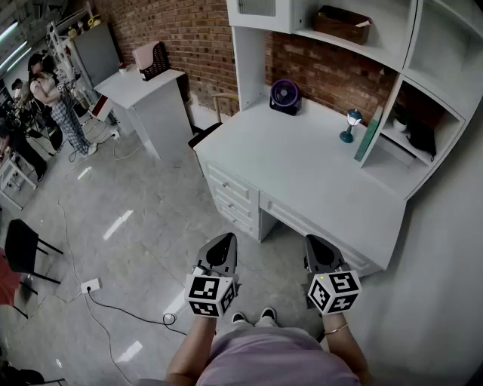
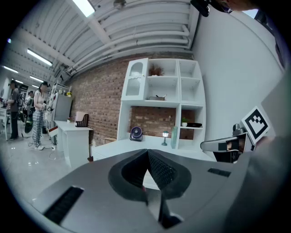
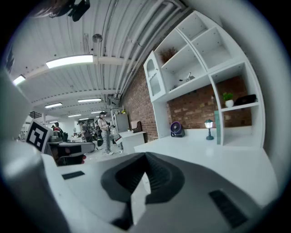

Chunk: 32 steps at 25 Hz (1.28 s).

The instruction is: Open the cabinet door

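Observation:
The cabinet door (image 1: 259,10) is a white, glass-paned door at the top left of the hutch over the white desk (image 1: 317,177); it looks closed. It also shows in the left gripper view (image 2: 135,83) and the right gripper view (image 3: 154,81), far ahead. My left gripper (image 1: 224,242) and right gripper (image 1: 316,244) hang side by side in front of the desk, well short of the door. Both are shut with nothing between the jaws, as the left gripper (image 2: 147,153) and right gripper (image 3: 145,157) show in their own views.
On the desk stand a purple fan (image 1: 284,96), a small lamp (image 1: 349,125) and a green book (image 1: 367,134). Drawers (image 1: 230,197) fill the desk's left front. A second white table (image 1: 147,94), people (image 1: 53,98), a black chair (image 1: 23,245) and a floor cable (image 1: 128,310) lie left.

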### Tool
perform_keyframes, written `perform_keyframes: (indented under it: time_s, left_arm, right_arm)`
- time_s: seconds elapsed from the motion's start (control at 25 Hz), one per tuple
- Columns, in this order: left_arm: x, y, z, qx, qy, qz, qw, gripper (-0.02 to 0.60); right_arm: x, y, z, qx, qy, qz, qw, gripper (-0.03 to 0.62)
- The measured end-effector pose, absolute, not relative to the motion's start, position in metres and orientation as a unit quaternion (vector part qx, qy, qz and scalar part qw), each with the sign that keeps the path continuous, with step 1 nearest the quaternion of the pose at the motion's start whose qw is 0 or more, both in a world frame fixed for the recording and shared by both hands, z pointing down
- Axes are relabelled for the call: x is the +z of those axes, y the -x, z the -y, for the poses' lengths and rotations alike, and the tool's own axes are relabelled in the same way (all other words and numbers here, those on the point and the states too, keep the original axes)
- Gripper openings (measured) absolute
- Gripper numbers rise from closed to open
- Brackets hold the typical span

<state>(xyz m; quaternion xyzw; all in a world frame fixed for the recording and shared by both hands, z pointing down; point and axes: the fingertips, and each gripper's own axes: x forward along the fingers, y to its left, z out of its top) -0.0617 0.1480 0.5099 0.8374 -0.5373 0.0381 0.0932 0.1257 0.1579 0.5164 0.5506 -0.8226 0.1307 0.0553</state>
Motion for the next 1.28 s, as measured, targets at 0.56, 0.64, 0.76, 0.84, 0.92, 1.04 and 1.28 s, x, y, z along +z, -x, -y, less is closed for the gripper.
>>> perform_keyframes:
  time_s: [0.56,0.64,0.76,0.84,0.92,1.04,1.28]
  left_arm:
    - [0.512,0.043,-0.147,0.033,-0.833,0.543,0.095,0.000]
    - [0.510,0.041,-0.145,0.031,-0.832,0.546,0.095,0.002]
    - [0.508,0.041,-0.142,0.024,-0.830,0.549,0.098,0.033]
    - [0.507,0.040,-0.140,0.022,-0.828,0.551,0.099,0.078]
    - [0.507,0.038,-0.139,0.022,-0.828,0.552,0.098,0.095]
    - [0.506,0.036,-0.134,0.022,-0.828,0.552,0.098,0.103]
    - [0.502,0.033,-0.113,0.023,-0.831,0.546,0.099,0.138]
  right_arm:
    - [0.518,-0.140,-0.155,0.124,-0.541,0.831,0.043,0.003]
    - [0.514,-0.144,-0.153,0.118,-0.543,0.831,0.038,0.003]
    - [0.513,-0.147,-0.150,0.114,-0.544,0.830,0.037,0.012]
    - [0.513,-0.148,-0.148,0.115,-0.540,0.833,0.036,0.036]
    - [0.513,-0.149,-0.146,0.122,-0.533,0.837,0.032,0.052]
    - [0.511,-0.151,-0.139,0.130,-0.530,0.838,0.024,0.071]
    - [0.507,-0.150,-0.119,0.132,-0.524,0.841,0.025,0.123]
